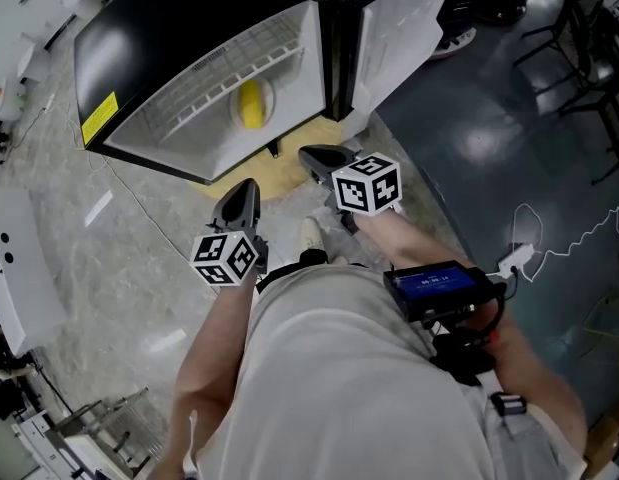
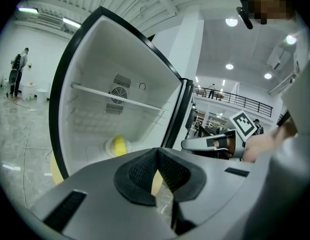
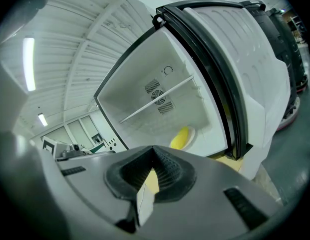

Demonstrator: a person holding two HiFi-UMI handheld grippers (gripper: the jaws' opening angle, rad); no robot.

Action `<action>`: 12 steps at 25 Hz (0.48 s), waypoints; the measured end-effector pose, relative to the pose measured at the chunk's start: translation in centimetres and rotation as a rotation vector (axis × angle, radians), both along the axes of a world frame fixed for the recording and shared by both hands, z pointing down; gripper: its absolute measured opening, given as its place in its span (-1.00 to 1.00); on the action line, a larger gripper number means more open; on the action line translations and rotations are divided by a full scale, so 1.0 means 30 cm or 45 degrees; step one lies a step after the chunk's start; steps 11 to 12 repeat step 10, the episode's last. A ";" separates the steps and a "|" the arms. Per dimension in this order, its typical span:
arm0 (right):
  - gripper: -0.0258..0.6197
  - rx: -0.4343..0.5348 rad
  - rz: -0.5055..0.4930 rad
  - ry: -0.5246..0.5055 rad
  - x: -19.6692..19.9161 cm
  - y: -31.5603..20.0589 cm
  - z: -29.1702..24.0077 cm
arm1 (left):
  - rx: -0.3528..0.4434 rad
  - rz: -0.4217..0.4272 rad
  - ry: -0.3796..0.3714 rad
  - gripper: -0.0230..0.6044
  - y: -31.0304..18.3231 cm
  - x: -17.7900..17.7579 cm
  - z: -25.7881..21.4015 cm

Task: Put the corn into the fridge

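Corn (image 1: 251,103): a yellow cob lying on a small white plate (image 1: 270,92) low inside the open fridge (image 1: 164,63), below the white bar (image 2: 119,98) that crosses the compartment. Nothing else shows on the plate or in the compartment beside it. The door (image 1: 399,18) stands swung wide at the fridge's right side, its pale inner face turned towards the person.

Step in hand, as judged: the placing itself looks done, since the corn rests in the fridge and neither gripper is on it. What remains is most likely the closing of the door. That move calls for one gripper, probably the right as the nearer, to reach the door's free edge and push it round against the black seal, clear of the plate. No grasp is needed for this.

Left gripper (image 1: 241,196): jaws brought together at the tips, with only a narrow slit lower down through which the floor shows. Nothing lies between them. It hangs in front of the opening, apart from the fridge, pointing at the compartment.

Right gripper (image 1: 324,158): jaws likewise closed tip to tip and empty. It is held just beside the left gripper and nearer the fridge's lower front corner, touching neither the fridge nor the door. A pale yellow mat (image 1: 289,173) lies on the floor below both.
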State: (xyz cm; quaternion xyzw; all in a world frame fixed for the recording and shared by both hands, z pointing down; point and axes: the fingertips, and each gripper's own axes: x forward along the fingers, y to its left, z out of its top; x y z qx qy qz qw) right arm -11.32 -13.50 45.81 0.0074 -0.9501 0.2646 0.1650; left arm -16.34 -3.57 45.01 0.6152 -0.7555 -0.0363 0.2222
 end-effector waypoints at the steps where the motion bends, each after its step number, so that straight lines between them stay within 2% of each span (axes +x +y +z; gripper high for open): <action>1: -0.89 0.002 0.003 0.000 0.007 -0.002 -0.003 | -0.002 0.003 0.002 -0.90 -0.002 0.008 0.002; 12: -0.89 0.010 0.003 -0.012 0.036 -0.001 -0.016 | -0.010 0.001 -0.008 -0.90 0.003 0.039 0.002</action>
